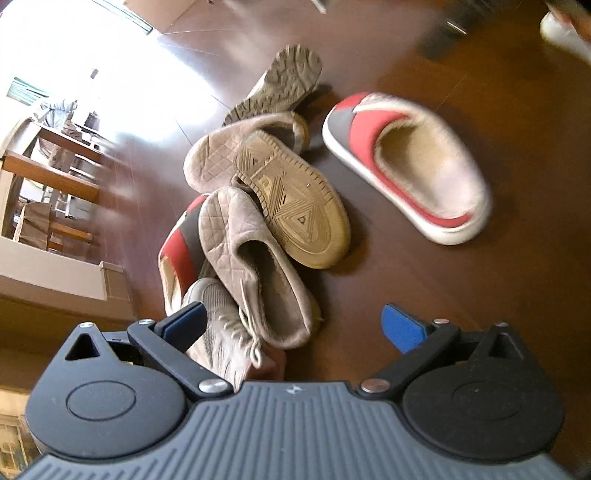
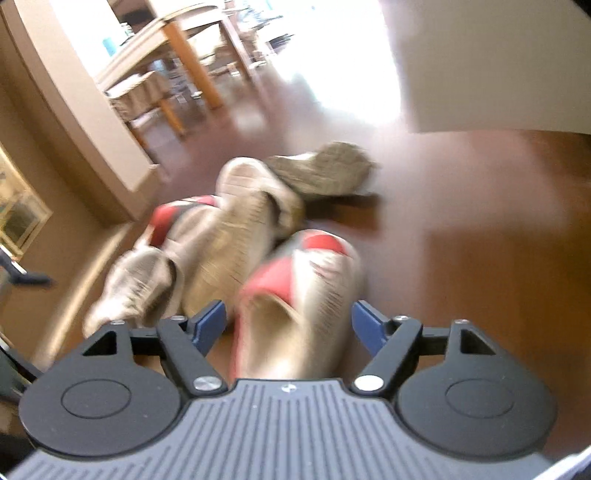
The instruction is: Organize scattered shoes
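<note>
A heap of shoes lies on the dark wood floor. A red, grey and white slipper [image 1: 406, 166] rests apart on the right, opening up. In the heap are a grey quilted slipper [image 1: 251, 266], a tan-soled shoe [image 1: 291, 206] lying sole up, a second quilted slipper [image 1: 221, 158], a boot [image 1: 280, 81], a second red slipper [image 1: 181, 251] and a laced grey sneaker [image 1: 221, 332]. My left gripper [image 1: 295, 326] hangs open above the near end of the heap, holding nothing. My right gripper [image 2: 290, 323] is open. The red slipper [image 2: 295, 295] appears blurred between its fingers, and no grip shows.
A pale wall corner [image 2: 110, 166] stands left of the heap. Wooden tables and chairs [image 2: 177, 81] fill the bright room beyond. Bare floor [image 1: 461, 314] lies to the right of the shoes. Something white [image 1: 561, 29] shows at the top right edge.
</note>
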Action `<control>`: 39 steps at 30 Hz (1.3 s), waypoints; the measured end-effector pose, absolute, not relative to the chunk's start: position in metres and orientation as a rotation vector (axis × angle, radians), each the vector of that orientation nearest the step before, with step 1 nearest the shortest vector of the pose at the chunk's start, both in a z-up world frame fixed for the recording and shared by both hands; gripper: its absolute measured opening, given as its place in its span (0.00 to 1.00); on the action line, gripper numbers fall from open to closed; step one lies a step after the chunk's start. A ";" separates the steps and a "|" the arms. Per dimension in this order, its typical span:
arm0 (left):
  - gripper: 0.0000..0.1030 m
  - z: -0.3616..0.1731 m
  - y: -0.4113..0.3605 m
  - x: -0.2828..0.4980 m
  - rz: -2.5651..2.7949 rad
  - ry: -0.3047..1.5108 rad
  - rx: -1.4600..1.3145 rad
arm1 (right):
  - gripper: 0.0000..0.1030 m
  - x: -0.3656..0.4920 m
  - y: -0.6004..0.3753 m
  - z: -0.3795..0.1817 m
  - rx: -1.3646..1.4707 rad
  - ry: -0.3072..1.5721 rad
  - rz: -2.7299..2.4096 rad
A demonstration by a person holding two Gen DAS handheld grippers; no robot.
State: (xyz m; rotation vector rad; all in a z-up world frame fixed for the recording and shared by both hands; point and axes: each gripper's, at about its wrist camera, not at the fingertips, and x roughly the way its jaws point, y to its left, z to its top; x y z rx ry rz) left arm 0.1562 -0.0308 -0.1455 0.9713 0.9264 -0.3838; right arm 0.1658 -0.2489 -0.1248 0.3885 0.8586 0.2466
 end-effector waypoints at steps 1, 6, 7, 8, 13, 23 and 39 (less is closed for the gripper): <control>0.99 -0.154 -0.031 0.161 -0.385 0.935 0.957 | 0.67 0.190 -0.239 -0.130 0.386 0.876 0.280; 0.97 -0.205 -0.038 0.186 -0.361 0.939 0.847 | 0.60 0.270 -0.208 -0.165 0.375 0.972 0.366; 0.97 -0.209 -0.039 0.189 -0.361 0.930 0.835 | 0.60 0.285 -0.202 -0.174 0.375 0.995 0.377; 0.97 -0.213 -0.040 0.192 -0.360 0.921 0.823 | 0.60 0.299 -0.198 -0.182 0.387 1.015 0.384; 0.97 -0.226 -0.044 0.199 -0.375 0.895 0.831 | 0.60 0.353 -0.187 -0.222 0.511 1.084 0.380; 0.97 -0.236 -0.030 0.218 -0.351 0.972 0.742 | 0.72 0.398 -0.158 -0.268 0.508 1.131 0.344; 0.97 -0.199 -0.008 0.167 -0.424 0.975 0.640 | 0.41 0.329 -0.124 -0.173 0.279 1.184 0.254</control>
